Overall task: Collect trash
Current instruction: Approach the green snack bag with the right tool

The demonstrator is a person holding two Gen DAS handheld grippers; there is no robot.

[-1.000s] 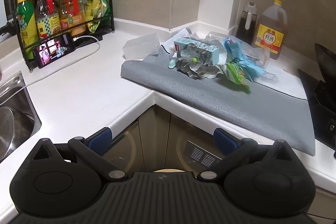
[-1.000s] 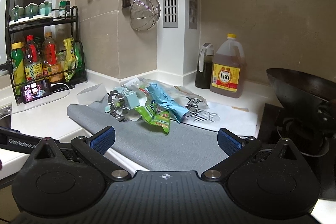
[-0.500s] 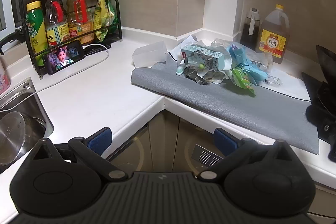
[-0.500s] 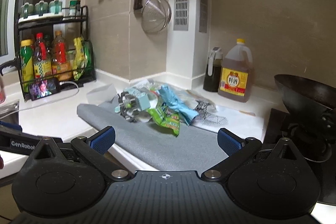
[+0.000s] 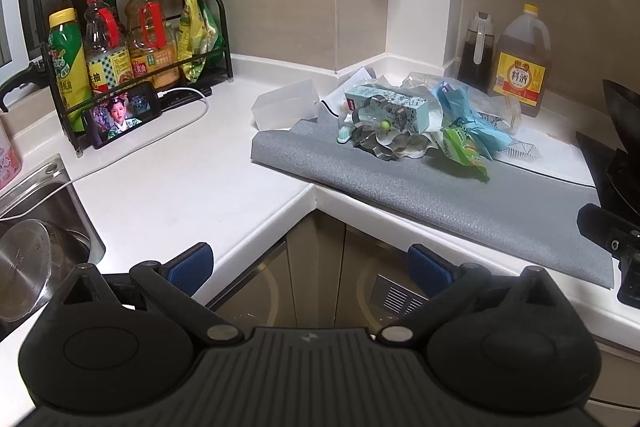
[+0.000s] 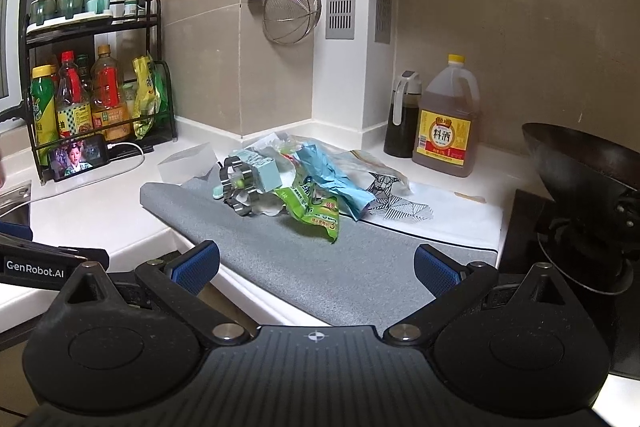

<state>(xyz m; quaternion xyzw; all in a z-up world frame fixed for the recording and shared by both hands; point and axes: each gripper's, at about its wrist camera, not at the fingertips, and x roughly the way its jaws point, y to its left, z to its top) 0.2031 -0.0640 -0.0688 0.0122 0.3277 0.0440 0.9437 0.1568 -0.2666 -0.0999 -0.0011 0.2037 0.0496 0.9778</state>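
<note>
Two claws, left (image 5: 310, 261) and right (image 6: 316, 265), hanging spread and empty short of the trash pile (image 6: 296, 183) lying on the surface's grey mat (image 6: 320, 267); better taking the loose green wrapper (image 6: 316, 211) first.

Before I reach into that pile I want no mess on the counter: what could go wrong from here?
Likely risks:
1. The metal cookie cutters sit tangled in the trash pile; grabbing the green wrapper may drag them along.
2. The oil dispenser and cooking wine jug stand close behind; a sweep could knock them.
3. The wok is near the right gripper, which is open.
</note>
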